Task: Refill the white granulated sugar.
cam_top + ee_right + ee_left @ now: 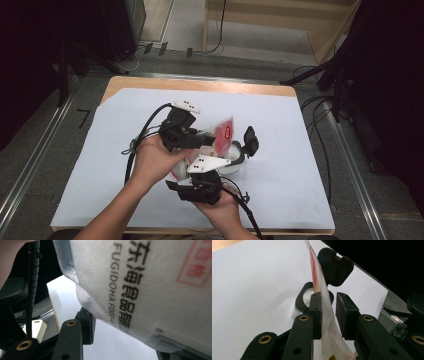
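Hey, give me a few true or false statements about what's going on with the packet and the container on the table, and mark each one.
1. A plastic packet with red print is held up between the two grippers. True.
2. The table is covered in green cloth. False: the cover is white.
3. The round container has a hinged black lid standing open. True.
4. The packet lies flat on the table. False: it is up off the surface.

White food pouch (155, 290): black "FUGIDOHA" beside Chinese characters; red stamp, unreadable
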